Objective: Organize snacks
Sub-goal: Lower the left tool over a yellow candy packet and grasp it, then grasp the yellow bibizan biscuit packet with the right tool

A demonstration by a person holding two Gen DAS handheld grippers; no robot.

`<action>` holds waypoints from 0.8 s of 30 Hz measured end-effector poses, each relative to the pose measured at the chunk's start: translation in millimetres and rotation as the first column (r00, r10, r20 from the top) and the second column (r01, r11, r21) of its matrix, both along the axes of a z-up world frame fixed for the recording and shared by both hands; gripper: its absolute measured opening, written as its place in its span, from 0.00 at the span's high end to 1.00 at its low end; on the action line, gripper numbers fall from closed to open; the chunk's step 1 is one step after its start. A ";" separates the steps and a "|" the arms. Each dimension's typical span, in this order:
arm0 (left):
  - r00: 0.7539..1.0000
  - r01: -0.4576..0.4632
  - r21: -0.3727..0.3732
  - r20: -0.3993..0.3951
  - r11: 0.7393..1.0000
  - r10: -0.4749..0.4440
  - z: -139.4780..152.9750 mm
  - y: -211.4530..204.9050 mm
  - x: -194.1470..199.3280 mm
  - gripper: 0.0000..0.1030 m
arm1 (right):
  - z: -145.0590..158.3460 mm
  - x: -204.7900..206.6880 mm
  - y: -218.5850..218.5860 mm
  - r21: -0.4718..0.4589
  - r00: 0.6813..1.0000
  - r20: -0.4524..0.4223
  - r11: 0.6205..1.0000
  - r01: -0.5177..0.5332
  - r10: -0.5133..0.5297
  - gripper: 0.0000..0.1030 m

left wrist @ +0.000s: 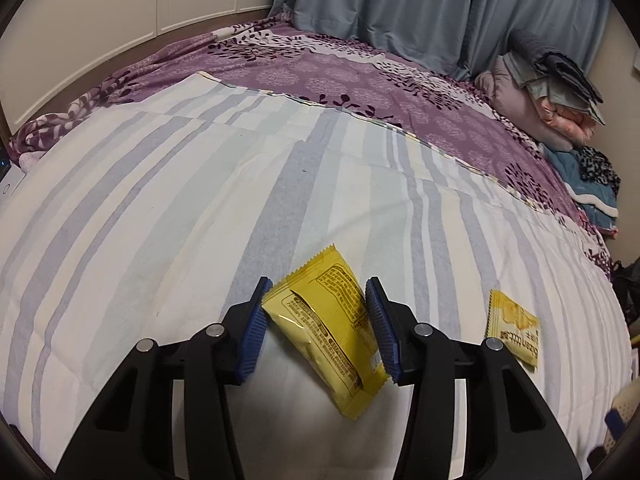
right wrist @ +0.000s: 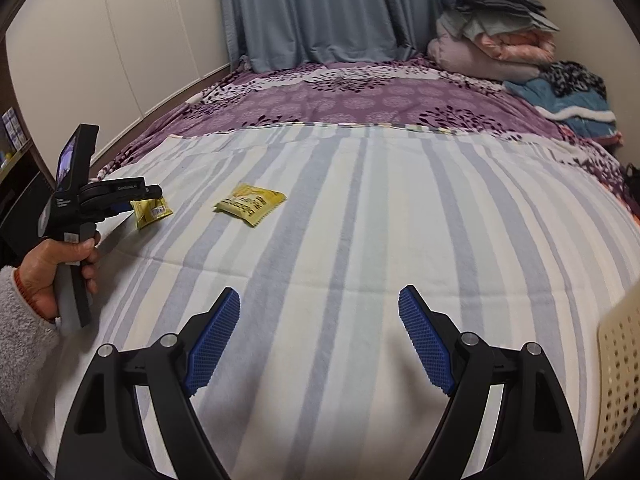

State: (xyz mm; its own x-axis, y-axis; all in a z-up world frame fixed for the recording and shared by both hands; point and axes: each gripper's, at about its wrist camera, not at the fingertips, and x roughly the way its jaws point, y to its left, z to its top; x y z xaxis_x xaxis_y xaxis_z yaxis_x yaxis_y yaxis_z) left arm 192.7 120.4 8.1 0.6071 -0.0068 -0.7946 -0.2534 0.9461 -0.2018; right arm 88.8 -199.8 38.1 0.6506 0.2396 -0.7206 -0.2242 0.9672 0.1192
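Note:
A yellow snack packet (left wrist: 324,320) lies slantwise between the blue pads of my left gripper (left wrist: 320,284), which press on both of its long edges. In the right wrist view that left gripper (right wrist: 154,196) is held by a hand (right wrist: 56,268) at the left edge of the bed, with the packet (right wrist: 152,210) sticking out of its jaws just above the sheet. A second yellow packet (right wrist: 250,204) (left wrist: 514,328) rests flat on the striped sheet to its right. My right gripper (right wrist: 319,292) stands open over bare sheet, with nothing between its fingers.
The striped sheet (right wrist: 380,208) covers the near half of the bed, and a purple floral cover (right wrist: 340,96) the far half. Folded blankets (right wrist: 500,40) are stacked at the back right. A cream perforated basket (right wrist: 620,380) shows at the right edge. White wardrobe doors (right wrist: 140,32) line the left wall.

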 end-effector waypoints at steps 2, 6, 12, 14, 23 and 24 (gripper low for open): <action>1.000 0.015 -0.014 -0.008 1.000 -0.015 0.0 0.6 -1.6 0.52 | 0.5 16.3 12.8 -0.007 0.999 0.010 0.999 -0.032 0.032 0.21; 0.999 0.030 -0.018 -0.013 0.999 -0.030 -1.0 -0.2 -3.4 0.52 | 0.6 53.2 37.3 -0.006 0.995 0.026 0.995 -0.098 0.098 0.21; 0.999 0.035 -0.039 -0.024 0.999 -0.036 -4.6 0.6 -5.8 0.36 | -14.7 105.8 76.2 -0.037 0.983 -0.004 0.982 -0.185 0.185 0.21; 0.999 0.033 -0.036 -0.026 0.999 -0.034 -4.6 0.3 -7.8 0.25 | -20.7 119.6 84.9 -0.016 0.976 -0.032 0.976 -0.218 0.217 0.21; 0.999 0.037 0.012 -0.031 0.999 -0.037 -4.6 -10.1 -15.7 0.18 | -42.7 149.5 105.5 0.062 0.945 -0.133 0.954 -0.292 0.298 0.24; 0.999 0.037 0.019 -0.032 0.999 -0.037 -5.0 -11.0 -15.5 0.18 | -42.8 147.2 105.7 0.058 0.943 -0.132 0.953 -0.298 0.304 0.26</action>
State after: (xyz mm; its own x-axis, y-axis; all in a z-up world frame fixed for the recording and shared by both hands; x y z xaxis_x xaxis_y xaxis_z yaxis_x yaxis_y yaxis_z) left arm 177.2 109.4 3.1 0.5813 -0.0127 -0.8136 -0.2240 0.9587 -0.1751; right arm 236.1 -94.1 -4.7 0.4386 0.4370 -0.7852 -0.4831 0.8515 0.2041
